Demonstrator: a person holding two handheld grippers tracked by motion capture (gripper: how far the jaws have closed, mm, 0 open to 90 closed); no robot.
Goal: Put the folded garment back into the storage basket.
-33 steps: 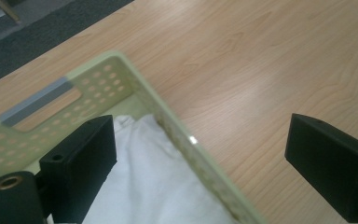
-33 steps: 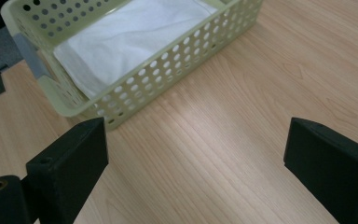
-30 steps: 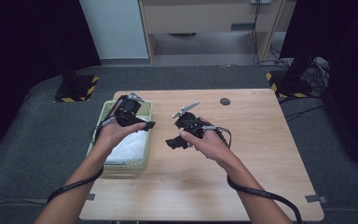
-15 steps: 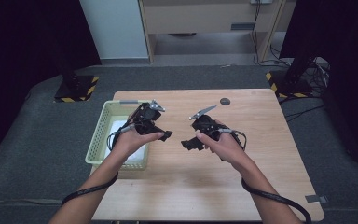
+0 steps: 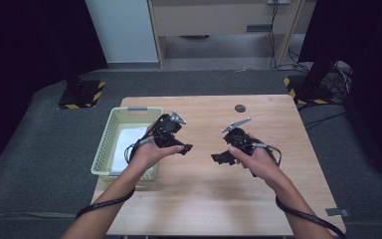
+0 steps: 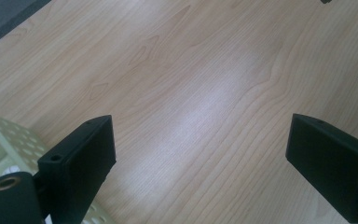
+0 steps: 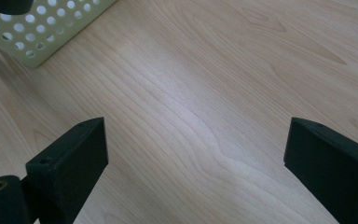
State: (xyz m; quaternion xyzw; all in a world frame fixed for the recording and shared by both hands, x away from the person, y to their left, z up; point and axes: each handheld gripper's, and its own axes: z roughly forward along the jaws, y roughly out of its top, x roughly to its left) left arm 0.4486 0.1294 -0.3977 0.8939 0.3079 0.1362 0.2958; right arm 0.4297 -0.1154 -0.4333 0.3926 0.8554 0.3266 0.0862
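Note:
Two hands hold black grippers above the middle of a light wooden table (image 5: 204,199). My left gripper (image 5: 183,148) hovers just right of a pale green perforated basket (image 5: 110,129); its jaws stand wide apart over bare wood (image 6: 200,126) with nothing between them. My right gripper (image 5: 219,158) hangs a short way to the right of it, tips facing the left one. It is open too, jaws spread over bare tabletop (image 7: 196,140). A white folded cloth (image 5: 127,144) lies inside the basket.
The basket's corner (image 7: 32,32) shows at the upper left of the right gripper view, and its rim (image 6: 0,140) at the lower left of the left gripper view. A small dark round disc (image 5: 239,108) lies near the table's far edge. Grey carpet surrounds the table.
Both hands have moved to the right. The left gripper has left the space over the basket and now hangs over the wood beside it. The right gripper has drifted right and nearer.

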